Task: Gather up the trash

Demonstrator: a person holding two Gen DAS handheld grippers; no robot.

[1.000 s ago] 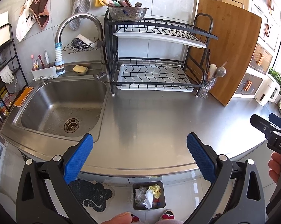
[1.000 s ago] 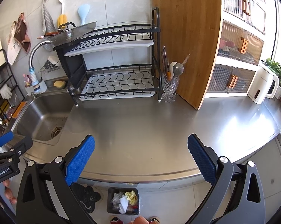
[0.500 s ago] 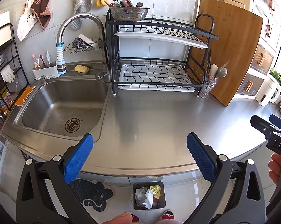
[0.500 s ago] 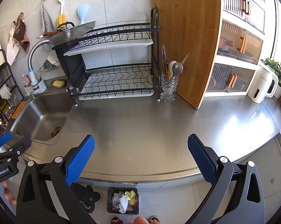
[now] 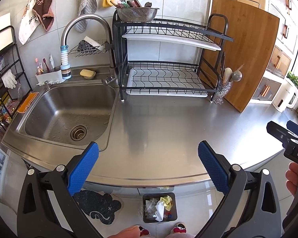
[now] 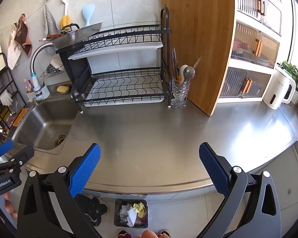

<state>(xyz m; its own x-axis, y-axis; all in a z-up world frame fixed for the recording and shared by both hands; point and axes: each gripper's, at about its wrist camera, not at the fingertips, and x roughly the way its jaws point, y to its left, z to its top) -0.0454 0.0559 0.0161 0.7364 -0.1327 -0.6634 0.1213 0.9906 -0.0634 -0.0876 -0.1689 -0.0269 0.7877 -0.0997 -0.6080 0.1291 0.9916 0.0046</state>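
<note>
We see a small dark bin upright on the floor just below the counter edge, holding crumpled trash: white and yellow paper, clear plastic wrap.

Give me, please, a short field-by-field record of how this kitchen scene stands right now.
left tool: open, empty, above the counter's front edge
right tool: open, empty, above the counter's front edge
counter: no loose trash visible
trash bin: on the floor below the counter, holds crumpled paper and wrappers
sink: wet, no items inside
dish rack: both tiers bare
</note>
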